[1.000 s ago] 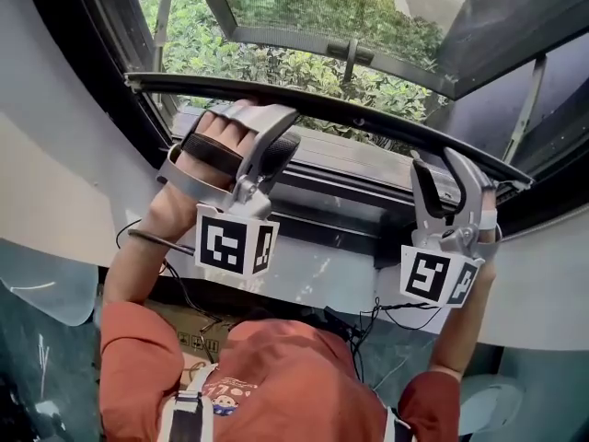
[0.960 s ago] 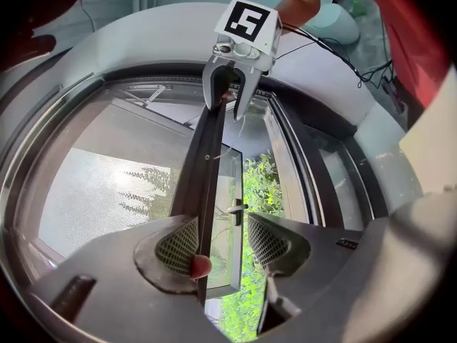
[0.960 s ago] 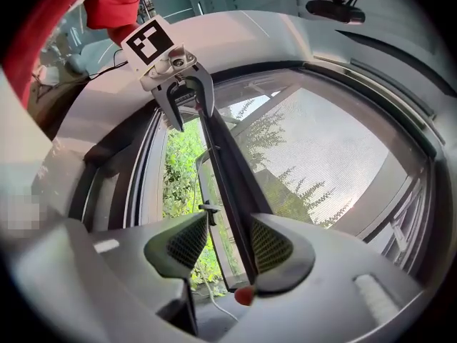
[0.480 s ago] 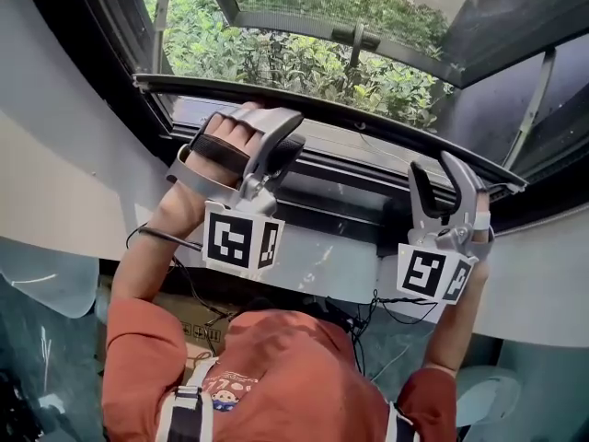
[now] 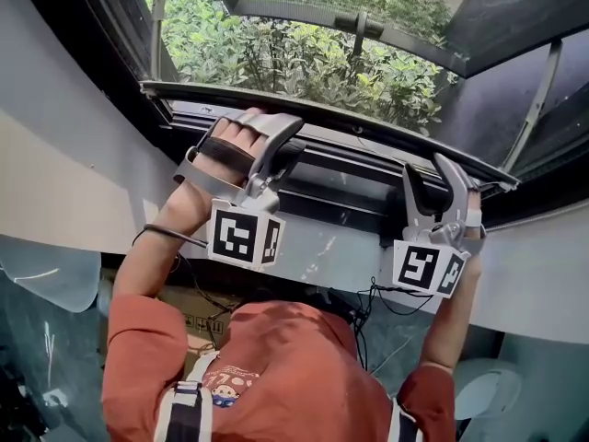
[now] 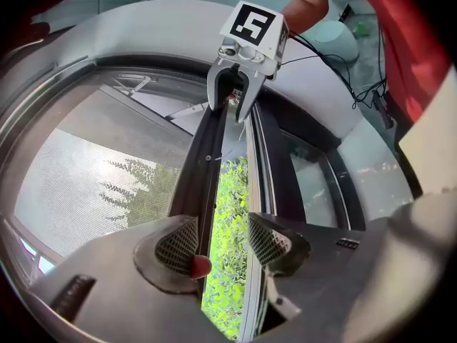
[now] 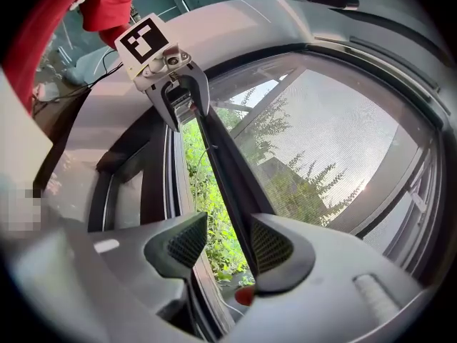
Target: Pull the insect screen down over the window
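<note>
Screen nearly down: its bottom bar (image 5: 368,136) crosses mid-frame, just above the lower window frame (image 5: 340,199) — a narrow gap remains. Left gripper (image 6: 221,240) and right gripper (image 7: 223,245) hook over the bar, jaws wide apart, unclamped

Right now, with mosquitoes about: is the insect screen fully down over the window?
Not fully down: the insect screen stops short; bare foliage shows between its bottom bar and the window frame.

The left gripper (image 6: 223,239) holds its jaws apart, with the screen's dark bar (image 6: 203,166) passing one pad. The right gripper (image 6: 232,109) sits farther along the bar. Mesh (image 6: 93,184) lies beside it, and green bushes (image 6: 230,206) show through the gap.
</note>
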`<state>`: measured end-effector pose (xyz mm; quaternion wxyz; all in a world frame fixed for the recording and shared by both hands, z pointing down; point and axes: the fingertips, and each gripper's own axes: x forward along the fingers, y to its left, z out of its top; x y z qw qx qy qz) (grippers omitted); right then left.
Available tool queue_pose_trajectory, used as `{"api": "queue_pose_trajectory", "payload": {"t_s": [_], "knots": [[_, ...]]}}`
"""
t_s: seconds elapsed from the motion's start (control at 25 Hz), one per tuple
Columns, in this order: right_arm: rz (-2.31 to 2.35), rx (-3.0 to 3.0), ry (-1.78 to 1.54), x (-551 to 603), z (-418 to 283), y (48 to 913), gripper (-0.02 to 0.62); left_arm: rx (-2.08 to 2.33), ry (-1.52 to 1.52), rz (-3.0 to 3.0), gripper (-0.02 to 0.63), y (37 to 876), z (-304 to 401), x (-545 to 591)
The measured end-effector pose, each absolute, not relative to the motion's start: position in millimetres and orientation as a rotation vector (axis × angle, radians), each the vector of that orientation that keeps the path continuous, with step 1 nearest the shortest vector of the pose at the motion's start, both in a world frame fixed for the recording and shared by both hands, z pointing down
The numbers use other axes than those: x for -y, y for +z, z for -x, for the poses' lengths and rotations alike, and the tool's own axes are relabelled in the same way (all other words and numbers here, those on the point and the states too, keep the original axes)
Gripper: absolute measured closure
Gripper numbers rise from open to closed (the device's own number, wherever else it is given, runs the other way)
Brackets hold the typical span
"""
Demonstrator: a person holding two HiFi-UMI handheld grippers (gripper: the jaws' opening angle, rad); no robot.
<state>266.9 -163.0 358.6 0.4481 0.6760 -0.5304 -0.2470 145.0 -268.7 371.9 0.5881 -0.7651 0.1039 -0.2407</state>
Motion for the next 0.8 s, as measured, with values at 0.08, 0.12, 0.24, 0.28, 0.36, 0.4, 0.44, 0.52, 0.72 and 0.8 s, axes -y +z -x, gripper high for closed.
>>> {"api": "queue_pose_trajectory", "payload": {"t_s": [0.08,0.12,0.24,0.28,0.36,0.4,0.44,0.52,0.72,0.8], "knots": [[-1.668,1.318,-0.598,162.5,-266.7,362.6,0.4,-0.231,-0.564,1.791,0.397,375.2,-144.5,268.0],[-1.665,1.322,-0.591,162.3,-266.7,364.9,0.399,-0.227,-0.568,1.794,0.397,377.3,-144.3,267.8],[-1.652,1.334,-0.568,162.4,-266.7,375.6,0.399,-0.213,-0.59,1.806,0.397,387.1,-144.1,267.9],[-1.648,1.338,-0.561,162.4,-266.7,380.6,0.399,-0.207,-0.599,1.81,0.397,391.8,-144.1,268.0],[-1.643,1.342,-0.549,162.2,-266.9,390.0,0.399,-0.195,-0.61,1.816,0.397,401.2,-144.0,267.8],[-1.642,1.344,-0.546,162.1,-266.8,393.4,0.399,-0.191,-0.614,1.82,0.397,404.7,-143.9,267.5],[-1.642,1.347,-0.544,162.0,-266.6,395.8,0.399,-0.188,-0.618,1.825,0.397,407.1,-143.7,267.1],[-1.64,1.356,-0.536,161.7,-266.0,398.7,0.399,-0.183,-0.629,1.835,0.397,410.0,-143.3,266.6],[-1.616,1.377,-0.492,160.6,-265.8,416.6,0.399,-0.141,-0.676,1.851,0.397,427.2,-141.9,265.2],[-1.609,1.383,-0.471,160.4,-265.4,426.6,0.397,-0.121,-0.697,1.86,0.397,436.6,-141.1,264.8]]}}
